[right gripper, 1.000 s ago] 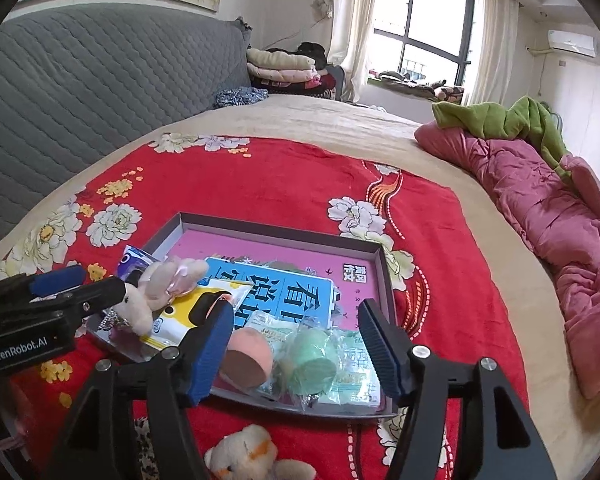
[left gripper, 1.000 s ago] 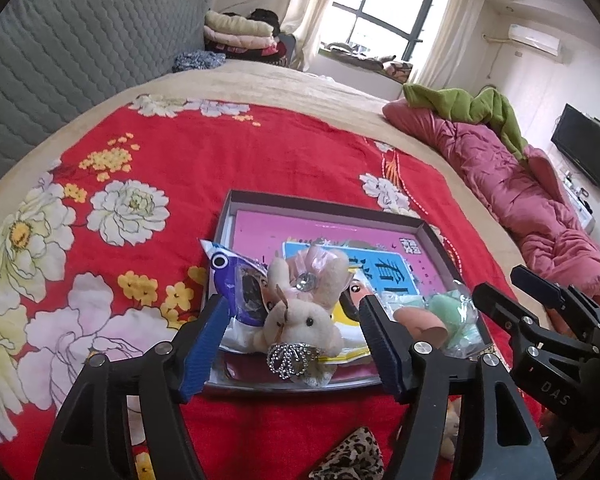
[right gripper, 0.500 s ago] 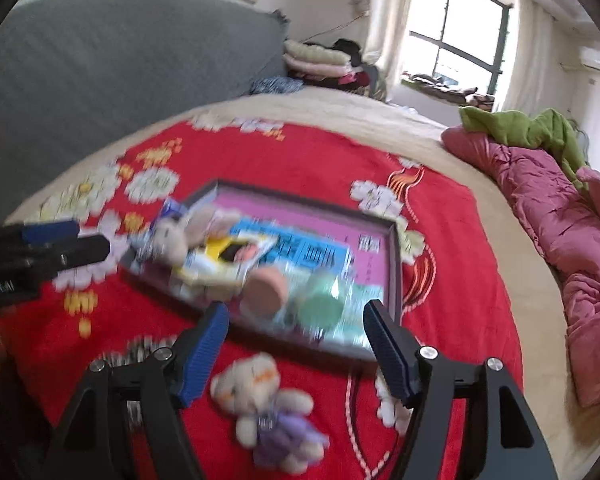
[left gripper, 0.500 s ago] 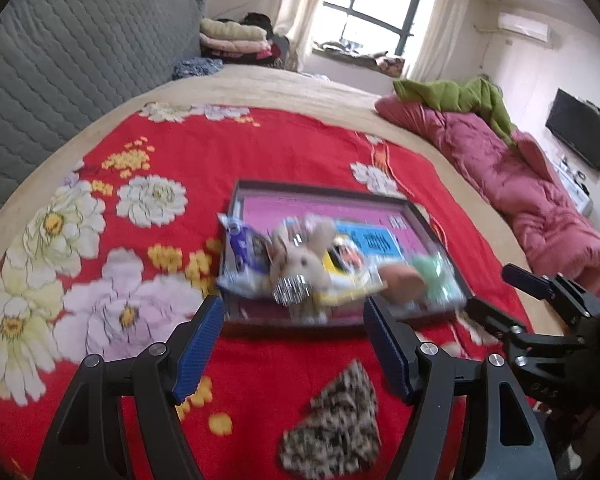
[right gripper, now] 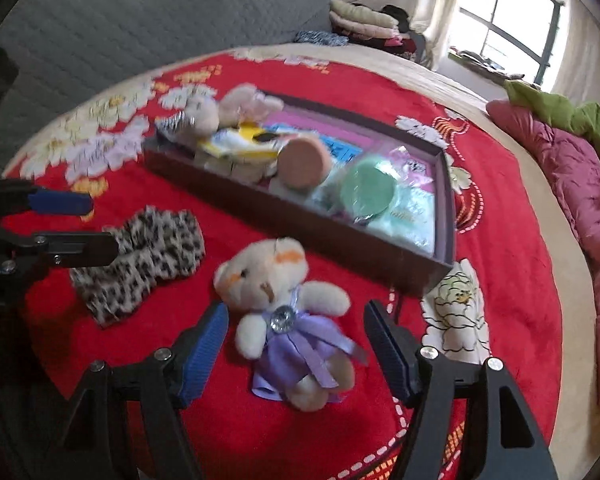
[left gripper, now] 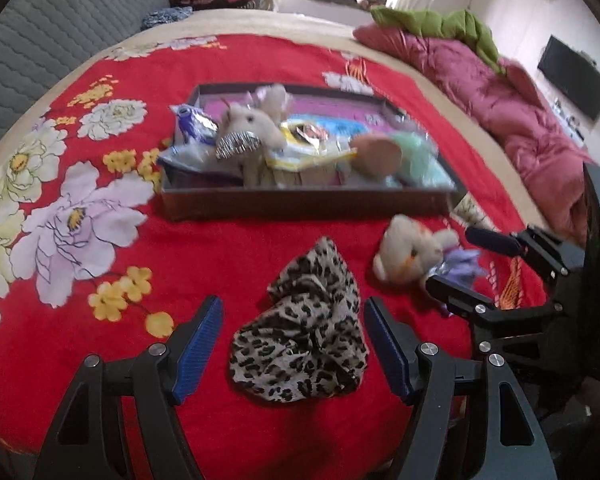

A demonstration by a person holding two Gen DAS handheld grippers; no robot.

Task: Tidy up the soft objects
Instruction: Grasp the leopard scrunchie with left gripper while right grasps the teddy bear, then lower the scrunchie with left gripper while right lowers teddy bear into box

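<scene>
Gaping tongs over leopard scrunchie

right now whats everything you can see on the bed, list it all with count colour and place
red floral blanket: one, red with pale flowers, covering the bed
shallow dark cardboard tray: one, dark brown, mid-blanket
beige plush bunny: one, beige, tray's left end
round peach sponge: one, peach, in tray
round mint-green sponge: one, green, in tray, bagged
leopard-print fabric scrunchie: one, tan and black, on blanket before tray
cream teddy bear in purple dress: one, beside scrunchie
crumpled pink quilt: one, bed's right side
left claw: one, black with blue pads, open around scrunchie
right claw: one, same colours, open around teddy
</scene>
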